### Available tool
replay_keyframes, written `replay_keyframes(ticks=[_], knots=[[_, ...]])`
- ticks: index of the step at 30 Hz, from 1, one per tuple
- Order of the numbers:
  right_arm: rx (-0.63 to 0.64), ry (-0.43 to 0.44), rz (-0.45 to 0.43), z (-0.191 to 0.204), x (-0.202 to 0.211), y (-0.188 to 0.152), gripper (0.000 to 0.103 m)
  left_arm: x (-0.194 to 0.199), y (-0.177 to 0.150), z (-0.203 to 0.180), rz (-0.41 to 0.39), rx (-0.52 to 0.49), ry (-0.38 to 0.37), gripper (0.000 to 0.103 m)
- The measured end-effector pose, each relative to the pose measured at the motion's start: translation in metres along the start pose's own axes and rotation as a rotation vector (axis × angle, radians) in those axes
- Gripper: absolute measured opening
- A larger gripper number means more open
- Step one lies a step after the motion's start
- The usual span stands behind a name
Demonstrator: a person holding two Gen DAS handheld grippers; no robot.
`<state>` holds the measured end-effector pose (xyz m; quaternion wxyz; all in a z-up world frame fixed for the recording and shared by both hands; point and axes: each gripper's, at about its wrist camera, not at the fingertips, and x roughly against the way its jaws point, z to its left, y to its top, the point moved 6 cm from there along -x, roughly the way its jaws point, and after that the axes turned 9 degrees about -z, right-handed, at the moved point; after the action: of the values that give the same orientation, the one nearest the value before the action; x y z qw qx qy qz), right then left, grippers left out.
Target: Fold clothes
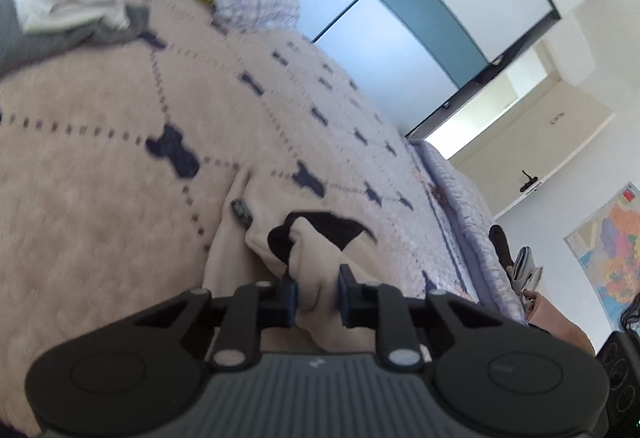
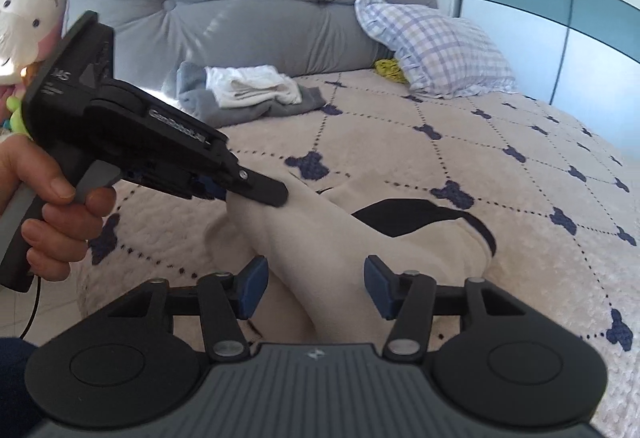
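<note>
Nearest, the right claw point(image 2: 314, 288) stands half open astride a cream fleece garment point(image 2: 360, 250) with a black patch, its pads clear of the cloth. Just beyond, the left claw point(image 1: 318, 298) is pinched onto a raised fold of the same garment. The garment lies on the bed point(image 2: 520, 198), whose nubbly quilt is open to the right. Far off, folded clothes point(image 2: 252, 86) sit before the grey headboard point(image 2: 240, 10).

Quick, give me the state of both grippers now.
Left gripper: shut on the cream fleece garment with black patches.
Right gripper: open, that garment between its pads.
</note>
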<state>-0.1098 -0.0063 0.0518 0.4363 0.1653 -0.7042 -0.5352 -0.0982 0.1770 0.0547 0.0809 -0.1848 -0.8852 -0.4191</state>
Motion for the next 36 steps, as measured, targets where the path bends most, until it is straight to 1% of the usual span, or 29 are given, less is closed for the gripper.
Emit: replay_keyframes(ticks=[2,3,5,7,9,11,13,14,15,16,18,19,20,21,22,23,24,26,27,29,30,33,36], knots=[[0.005,0.012,0.026,0.001,-0.003,-0.004,0.057,0.005,0.007,-0.008,-0.020,-0.038,-0.018,0.020],[0.025,0.016,0.045,0.004,-0.006,-0.008,0.059,0.005,0.003,-0.005,-0.005,-0.046,-0.006,0.020],[0.069,0.021,0.089,0.011,-0.013,-0.017,0.061,0.000,-0.015,0.015,0.050,-0.053,0.068,0.021],[0.068,0.044,0.116,0.013,-0.017,-0.022,0.061,-0.003,-0.038,0.048,0.104,0.004,0.139,0.025],[0.036,0.090,0.121,0.014,-0.018,-0.023,0.063,0.003,-0.046,0.070,0.088,0.115,0.110,0.027],[0.027,0.094,0.127,0.013,-0.018,-0.021,0.065,0.010,-0.041,0.068,0.081,0.109,0.118,0.027],[0.022,0.094,0.133,0.012,-0.018,-0.019,0.064,0.017,-0.030,0.058,0.068,0.054,0.152,0.032],[0.000,0.097,0.112,0.009,-0.013,-0.015,0.064,0.021,-0.024,0.054,0.056,0.030,0.161,0.033],[-0.028,0.100,0.084,0.006,-0.006,-0.010,0.063,0.026,-0.017,0.051,0.043,0.007,0.170,0.037],[-0.056,0.104,0.056,0.002,0.001,-0.005,0.062,0.029,-0.012,0.048,0.030,0.006,0.167,0.039],[-0.122,0.110,-0.012,-0.010,0.013,0.004,0.062,0.035,-0.001,0.045,0.005,0.014,0.158,0.042],[-0.150,0.110,-0.038,-0.016,0.018,0.007,0.062,0.034,0.001,0.040,0.007,0.025,0.134,0.042],[-0.175,0.103,-0.045,-0.022,0.018,0.007,0.060,0.031,0.002,0.035,0.011,0.039,0.106,0.042],[-0.199,0.094,-0.045,-0.028,0.017,0.006,0.056,0.028,0.004,0.030,0.016,0.052,0.078,0.040],[-0.216,0.082,-0.024,-0.032,0.013,0.003,0.049,0.025,0.002,0.023,0.017,0.036,0.066,0.036],[-0.223,0.072,0.010,-0.034,0.007,-0.003,0.045,0.021,0.000,0.016,0.017,0.013,0.059,0.035],[-0.220,0.070,0.046,-0.033,0.001,-0.011,0.044,0.014,-0.005,0.007,0.024,-0.033,0.058,0.035],[-0.208,0.067,0.074,-0.029,-0.006,-0.023,0.045,-0.005,-0.021,0.000,0.074,-0.095,0.065,0.035],[-0.202,0.065,0.085,-0.027,-0.009,-0.029,0.045,-0.012,-0.029,0.002,0.096,-0.118,0.080,0.031],[-0.220,0.061,0.089,-0.027,-0.011,-0.033,0.045,-0.027,-0.045,0.008,0.133,-0.167,0.111,0.028],[-0.219,0.062,0.098,-0.026,-0.012,-0.034,0.045,-0.031,-0.049,0.011,0.132,-0.196,0.122,0.025],[-0.196,0.067,0.123,-0.023,-0.016,-0.037,0.045,-0.032,-0.051,0.022,0.124,-0.175,0.120,0.021],[-0.197,0.066,0.128,-0.022,-0.020,-0.040,0.045,-0.028,-0.057,0.029,0.102,-0.169,0.120,0.020]])
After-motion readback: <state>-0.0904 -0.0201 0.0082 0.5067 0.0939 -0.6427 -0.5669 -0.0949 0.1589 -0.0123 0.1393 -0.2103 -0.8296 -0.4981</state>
